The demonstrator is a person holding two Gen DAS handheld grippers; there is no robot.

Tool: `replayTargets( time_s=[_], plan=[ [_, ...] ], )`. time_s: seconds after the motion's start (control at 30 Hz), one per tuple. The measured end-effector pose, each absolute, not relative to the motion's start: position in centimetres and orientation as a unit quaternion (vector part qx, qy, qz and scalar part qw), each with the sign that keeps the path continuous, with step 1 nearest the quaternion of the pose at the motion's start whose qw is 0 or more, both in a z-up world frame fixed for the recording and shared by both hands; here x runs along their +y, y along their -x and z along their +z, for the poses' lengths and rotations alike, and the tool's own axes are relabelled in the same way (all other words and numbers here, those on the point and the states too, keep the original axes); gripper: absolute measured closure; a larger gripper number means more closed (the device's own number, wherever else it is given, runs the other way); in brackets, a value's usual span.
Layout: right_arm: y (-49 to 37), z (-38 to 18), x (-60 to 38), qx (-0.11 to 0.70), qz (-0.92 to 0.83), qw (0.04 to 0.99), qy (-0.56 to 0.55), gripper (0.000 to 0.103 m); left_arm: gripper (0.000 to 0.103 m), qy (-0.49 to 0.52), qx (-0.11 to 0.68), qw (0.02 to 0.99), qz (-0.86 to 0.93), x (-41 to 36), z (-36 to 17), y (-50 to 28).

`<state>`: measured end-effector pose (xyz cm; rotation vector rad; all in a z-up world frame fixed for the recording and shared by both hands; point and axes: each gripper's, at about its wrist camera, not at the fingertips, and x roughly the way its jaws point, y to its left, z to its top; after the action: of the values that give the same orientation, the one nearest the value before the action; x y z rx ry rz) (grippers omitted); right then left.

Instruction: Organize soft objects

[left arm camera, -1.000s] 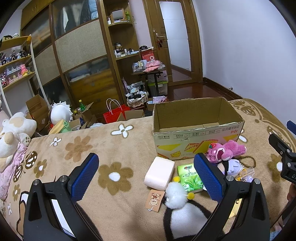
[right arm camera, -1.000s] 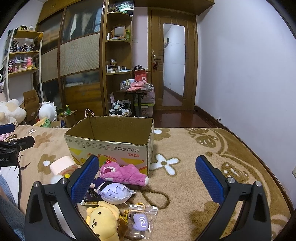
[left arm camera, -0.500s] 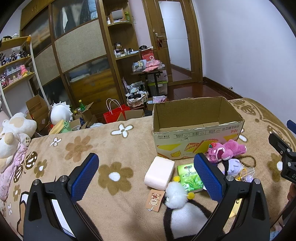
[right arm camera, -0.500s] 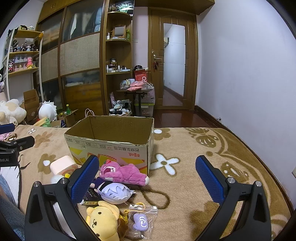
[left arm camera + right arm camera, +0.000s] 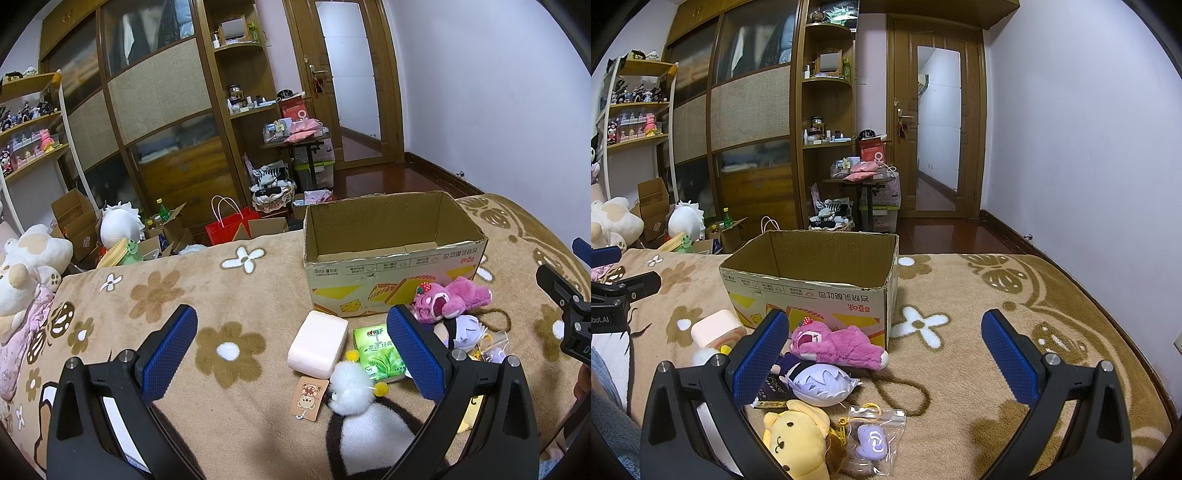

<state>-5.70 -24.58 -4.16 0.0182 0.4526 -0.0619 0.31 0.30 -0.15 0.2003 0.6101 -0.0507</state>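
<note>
Toys crowd the cardboard box's (image 5: pixel 812 295) front; blanket (image 5: pixel 979 295) rightward lies bare.

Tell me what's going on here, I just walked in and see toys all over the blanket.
A person holds a gripper in each hand; the left gripper and right gripper are both open and empty. The cardboard box looks empty. In front of it lie the pink plush, purple-haired doll, yellow plush and green tissue pack. Nothing has been picked up.

On the blanket (image 5: pixel 960 369), the bear (image 5: pixel 838 345) lies touching the box (image 5: pixel 812 291) front; the doll (image 5: pixel 820 382) before it, the dog (image 5: pixel 798 439) nearest, pouch (image 5: pixel 873 437) beside.
</note>
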Motion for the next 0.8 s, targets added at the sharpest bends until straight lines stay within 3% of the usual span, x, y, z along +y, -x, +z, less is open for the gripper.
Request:
replayTargets(
  time_s=[0.8],
  plan=[
    [5.62, -4.24, -24.63, 0.225, -0.031, 0.974, -0.009, 0.000, 0.001, -0.098, 0.303, 0.948, -0.027, 0.33, -0.28, -0.36]
  ],
)
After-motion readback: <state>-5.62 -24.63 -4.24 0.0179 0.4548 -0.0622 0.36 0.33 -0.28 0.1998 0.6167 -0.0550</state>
